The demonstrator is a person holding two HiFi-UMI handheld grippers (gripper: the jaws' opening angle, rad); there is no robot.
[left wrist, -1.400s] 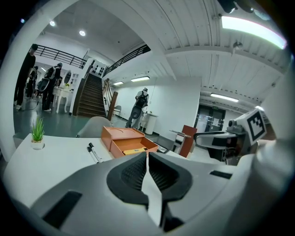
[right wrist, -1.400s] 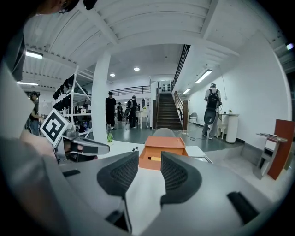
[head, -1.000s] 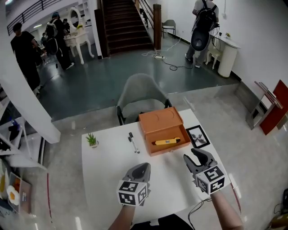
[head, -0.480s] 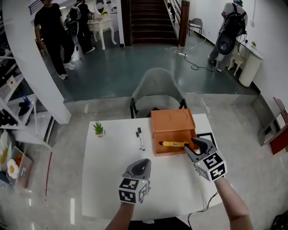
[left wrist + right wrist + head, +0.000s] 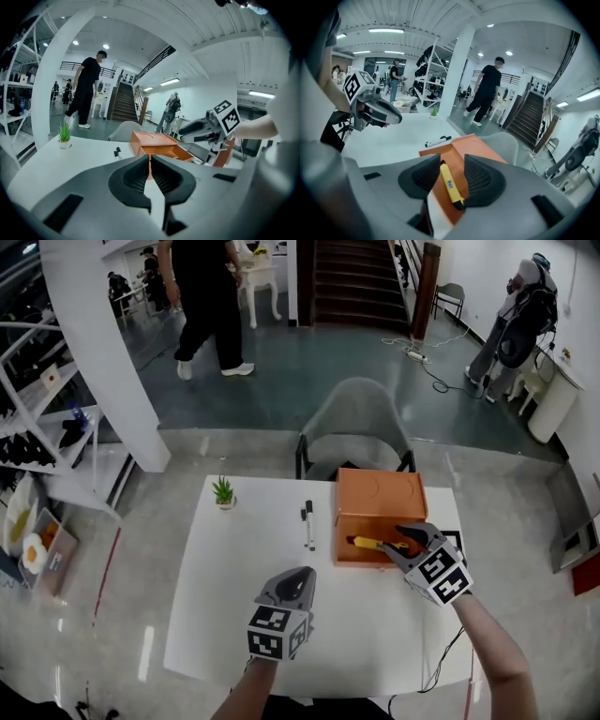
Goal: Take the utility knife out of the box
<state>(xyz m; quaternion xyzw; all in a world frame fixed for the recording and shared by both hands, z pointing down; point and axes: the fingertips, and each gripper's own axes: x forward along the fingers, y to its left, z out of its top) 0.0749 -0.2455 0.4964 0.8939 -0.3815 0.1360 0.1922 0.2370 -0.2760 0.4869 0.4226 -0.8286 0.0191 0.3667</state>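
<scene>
Open hall, grey floor, staircase [image 5: 352,277] at the back, white shelving [image 5: 42,399] on the left, a person in black [image 5: 208,296] walking past the far end. White table [image 5: 234,615] in front, grey chair [image 5: 359,423] pushed against its far edge right behind the orange box [image 5: 380,495]. Box sits at the table's far right and is open. The yellow utility knife [image 5: 370,542] lies in its near, lower part, running crosswise to the front wall.

Right gripper [image 5: 395,542] reaches into the box from the right. Its jaws are apart and have just been opening. The right gripper view shows the knife lying lengthwise between the two pads, not clamped. The box's front wall sits just below the jaws.

Left gripper [image 5: 301,574] hovers over bare table, near the middle and well apart from the box. Its jaws are together with nothing between them.

Two black-and-white markers [image 5: 307,524] lie side by side just left of the box, not touching it. A small potted plant [image 5: 224,491] stands at the far left corner. A black-framed card [image 5: 456,542] lies flat right of the box, partly covered by the right gripper. A thin cable [image 5: 452,650] hangs off the table's right edge
</scene>
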